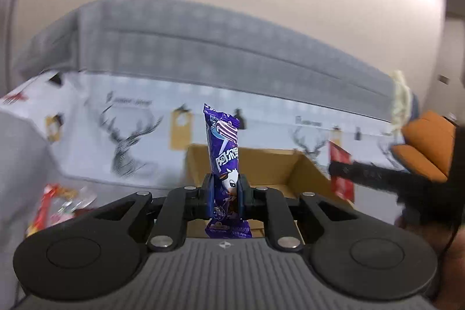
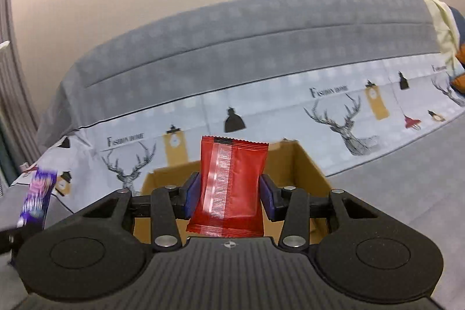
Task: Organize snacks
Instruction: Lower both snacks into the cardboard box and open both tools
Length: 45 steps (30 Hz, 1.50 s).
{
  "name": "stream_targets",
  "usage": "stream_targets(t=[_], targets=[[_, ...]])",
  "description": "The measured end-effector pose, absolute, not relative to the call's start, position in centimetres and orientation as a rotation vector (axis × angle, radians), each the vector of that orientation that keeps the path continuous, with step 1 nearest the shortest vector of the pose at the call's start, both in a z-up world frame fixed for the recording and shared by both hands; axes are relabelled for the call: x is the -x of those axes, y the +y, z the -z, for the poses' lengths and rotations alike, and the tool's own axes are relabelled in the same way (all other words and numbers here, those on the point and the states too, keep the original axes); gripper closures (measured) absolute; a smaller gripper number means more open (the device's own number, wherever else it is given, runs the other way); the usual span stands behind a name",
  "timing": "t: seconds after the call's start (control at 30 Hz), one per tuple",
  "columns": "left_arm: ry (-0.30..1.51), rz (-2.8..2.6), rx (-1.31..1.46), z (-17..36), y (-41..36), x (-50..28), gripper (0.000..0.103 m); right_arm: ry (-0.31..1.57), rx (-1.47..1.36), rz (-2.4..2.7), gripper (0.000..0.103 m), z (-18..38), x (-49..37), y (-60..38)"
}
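Purple wrapper with a cartoon cow: the purple snack stick point(image 1: 223, 147) stands upright, pinched by the left gripper point(image 1: 226, 195). The right gripper point(image 2: 229, 195) clamps a red packet point(image 2: 231, 185), seam side showing. Just beyond both sits an open cardboard box point(image 2: 308, 167); its contents are hidden. Farther off, loose snacks point(image 1: 62, 201) lie blurred.

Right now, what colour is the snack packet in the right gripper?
Red, with a pale striped seam down the packet; it shows best in the right wrist view.

Both of your wrist cameras are looking forward and slightly down along their fingers, closely sharing the box point(image 1: 293, 164) point(image 2: 305, 164) and bed point(image 1: 203, 48) point(image 2: 261, 28).
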State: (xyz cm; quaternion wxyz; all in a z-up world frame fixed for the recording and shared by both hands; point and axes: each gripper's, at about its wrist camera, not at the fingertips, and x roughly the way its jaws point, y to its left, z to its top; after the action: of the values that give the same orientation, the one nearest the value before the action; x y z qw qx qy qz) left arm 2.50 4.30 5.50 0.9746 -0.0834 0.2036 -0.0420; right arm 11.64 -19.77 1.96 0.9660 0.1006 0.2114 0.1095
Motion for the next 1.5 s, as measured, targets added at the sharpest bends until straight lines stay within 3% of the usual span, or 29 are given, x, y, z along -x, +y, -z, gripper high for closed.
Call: stream_targets(t=[0.4, 1.4, 1.5], targets=[[0.521, 0.123, 0.171, -1.1, 1.9, -4.5, 0.086, 0.407, -0.052, -0.21, 0.057, -2.1, -11.9, -19.1], [0.501, 0.193, 0.149, -1.0, -0.2, -4.8, 0.086, 0.423, 0.045, -0.197, 0.056, -1.8, -12.0, -17.6], [0.501, 0.199, 0.155, -0.9, -0.2, -4.8, 0.086, 0.434, 0.031, -0.194, 0.052, -1.7, -12.2, -17.7]])
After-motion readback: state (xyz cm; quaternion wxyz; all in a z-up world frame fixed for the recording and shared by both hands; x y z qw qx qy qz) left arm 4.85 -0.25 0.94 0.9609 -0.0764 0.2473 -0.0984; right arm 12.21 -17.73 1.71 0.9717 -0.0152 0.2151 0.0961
